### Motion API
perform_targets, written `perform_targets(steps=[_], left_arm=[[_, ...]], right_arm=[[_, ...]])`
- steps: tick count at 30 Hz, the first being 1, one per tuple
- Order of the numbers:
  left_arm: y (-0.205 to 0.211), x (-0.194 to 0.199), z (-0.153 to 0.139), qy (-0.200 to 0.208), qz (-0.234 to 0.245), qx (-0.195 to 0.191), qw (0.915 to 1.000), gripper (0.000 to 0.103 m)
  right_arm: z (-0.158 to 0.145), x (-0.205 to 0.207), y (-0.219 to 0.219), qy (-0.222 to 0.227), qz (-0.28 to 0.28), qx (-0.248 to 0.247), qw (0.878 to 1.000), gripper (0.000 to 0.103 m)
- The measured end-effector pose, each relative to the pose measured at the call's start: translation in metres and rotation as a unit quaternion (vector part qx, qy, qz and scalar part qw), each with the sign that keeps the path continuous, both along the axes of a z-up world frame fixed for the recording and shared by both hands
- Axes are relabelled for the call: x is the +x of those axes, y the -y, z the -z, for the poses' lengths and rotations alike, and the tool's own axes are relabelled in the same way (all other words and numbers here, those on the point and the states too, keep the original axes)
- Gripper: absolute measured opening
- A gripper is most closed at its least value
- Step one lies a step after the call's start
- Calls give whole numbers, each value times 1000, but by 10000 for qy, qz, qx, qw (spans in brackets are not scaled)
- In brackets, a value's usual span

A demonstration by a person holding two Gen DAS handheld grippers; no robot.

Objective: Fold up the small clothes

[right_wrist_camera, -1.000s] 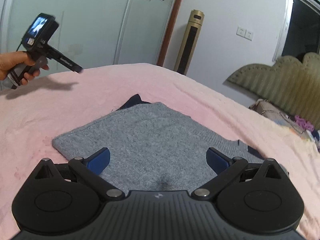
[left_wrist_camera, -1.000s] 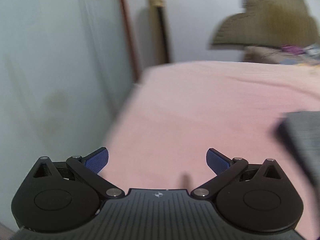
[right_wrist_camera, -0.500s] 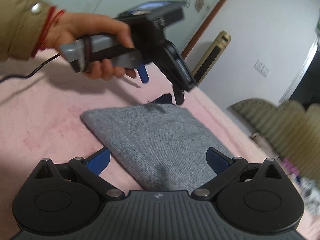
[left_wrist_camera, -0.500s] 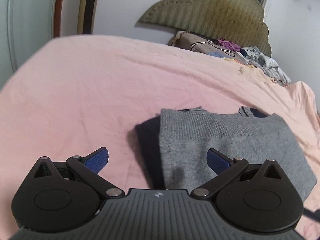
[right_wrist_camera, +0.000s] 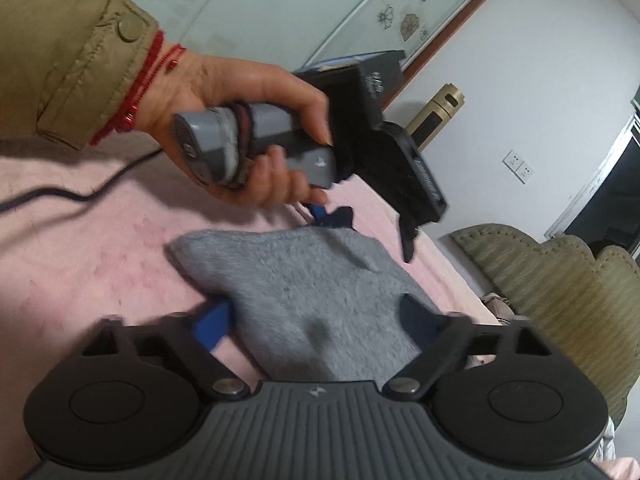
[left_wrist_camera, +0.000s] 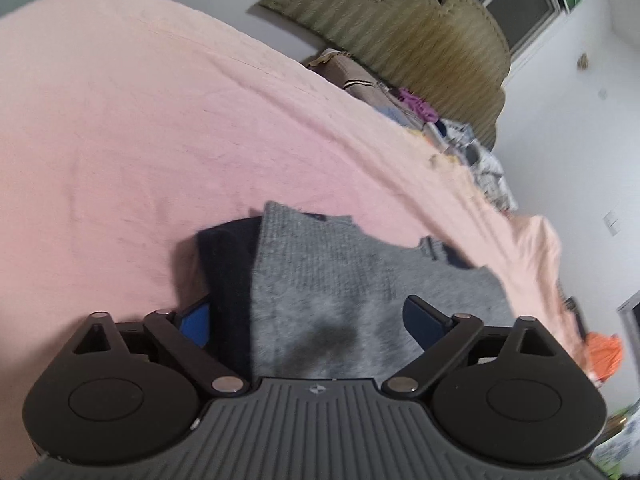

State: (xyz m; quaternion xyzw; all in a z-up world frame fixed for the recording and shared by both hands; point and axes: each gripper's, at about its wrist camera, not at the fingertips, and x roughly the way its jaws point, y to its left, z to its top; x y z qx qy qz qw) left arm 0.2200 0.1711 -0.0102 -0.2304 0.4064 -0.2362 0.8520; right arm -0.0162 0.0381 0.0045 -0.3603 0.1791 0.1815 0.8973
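Both grippers, left (left_wrist_camera: 306,320) and right (right_wrist_camera: 316,324), hang with fingers apart over the grey sweater (left_wrist_camera: 360,288) lying on the bed (left_wrist_camera: 120,140). Pinching only its top layer could drag the fold crooked.

A wide bed covered in a pink fleece sheet (left_wrist_camera: 160,128) fills the room. Toward one o'clock in the left wrist view stands a scalloped olive upholstered headboard (left_wrist_camera: 420,44) against a white wall (left_wrist_camera: 568,128), with a dark window (left_wrist_camera: 516,4) above. In the right wrist view, pale sliding wardrobe doors with flower decals (right_wrist_camera: 320,4) sit at twelve o'clock, a gold and black tower appliance (right_wrist_camera: 436,114) at two o'clock.
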Motion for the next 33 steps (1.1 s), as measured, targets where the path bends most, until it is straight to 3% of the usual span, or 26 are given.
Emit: perform_targets(steps=[1,2,5,7,9,12,17,22,25,33], left_arm=[[0,2,1,-14,-37,-62,10000,86],[2,4,3,-29,-74,-96,9999,83],[3,7,6,-59,-247,-81,9996,60],[2,9,9,-118,-381,-49,9992,33],[-2,12,13,-260,-542,-109,9981,16],[-7,9,13,-339,-752,-253,9963,15],[16,-1,-20,-49,-867,417,9953,14],[40,-6,-56,110,-939,614,9936,14],[65,-7,-74,192,-934,924,9911,14],[119,-6,-90,352,-830,1535,9840,14]], right_arm=[[2,3,-3,-55,-29,-4,10000,60],[3,4,-6,-100,-45,-11,9999,57],[7,7,-11,-131,-67,-41,9999,43],[8,8,-11,-206,-113,-26,9997,28],[7,10,-9,-342,-187,74,9992,16],[4,9,-3,-448,-262,265,9983,10],[-13,8,23,-393,-301,781,9957,8],[-35,6,58,-252,-116,1299,9911,8],[-45,6,82,-269,30,1632,9862,8],[-52,15,141,-484,521,2436,9673,8]])
